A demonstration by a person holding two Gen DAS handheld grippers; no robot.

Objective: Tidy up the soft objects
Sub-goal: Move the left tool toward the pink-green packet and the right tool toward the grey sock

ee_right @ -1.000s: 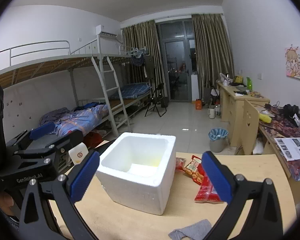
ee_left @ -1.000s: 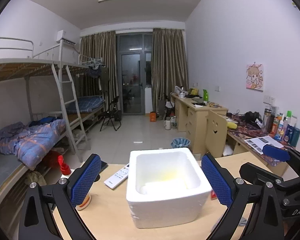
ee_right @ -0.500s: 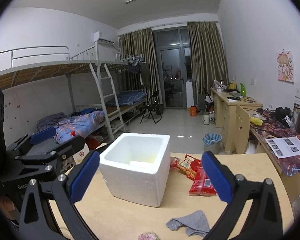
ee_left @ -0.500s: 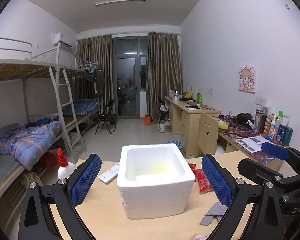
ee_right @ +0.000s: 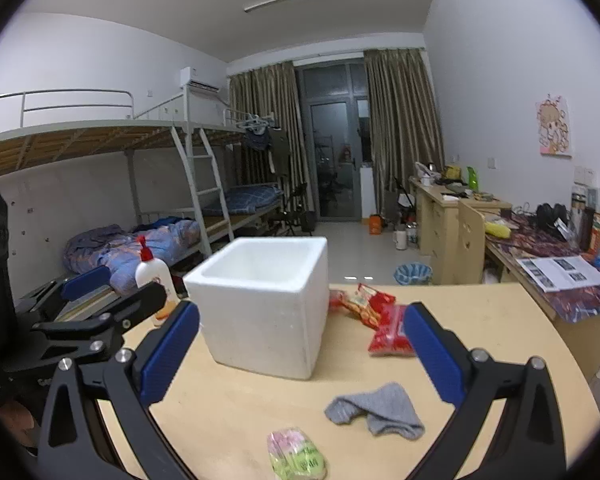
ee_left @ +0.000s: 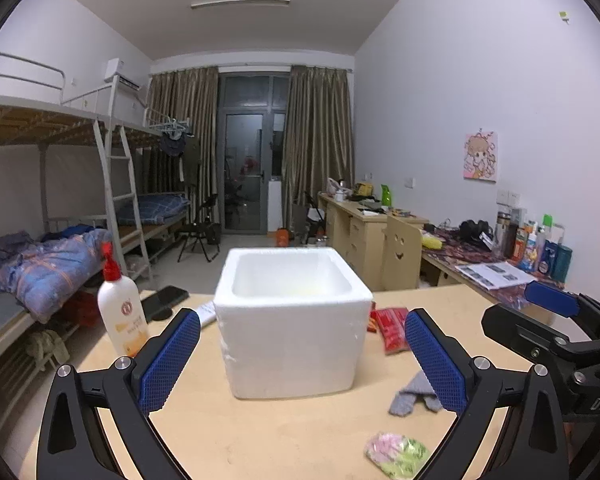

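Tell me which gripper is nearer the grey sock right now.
Right. The right gripper hovers open above the grey sock; the left gripper faces the foam box, sock off to its right.

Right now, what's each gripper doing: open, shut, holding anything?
Left gripper: open, holding nothing, facing the foam box.
Right gripper: open, holding nothing, above the grey sock.

A white square foam box (ee_right: pixel 265 305) is standing upright and open-topped mid-table. Near and right of it, a crumpled grey sock (ee_right: pixel 376 409) is lying flat, with a pink-and-green soft packet (ee_right: pixel 296 456) lying nearer, by the table's edge.
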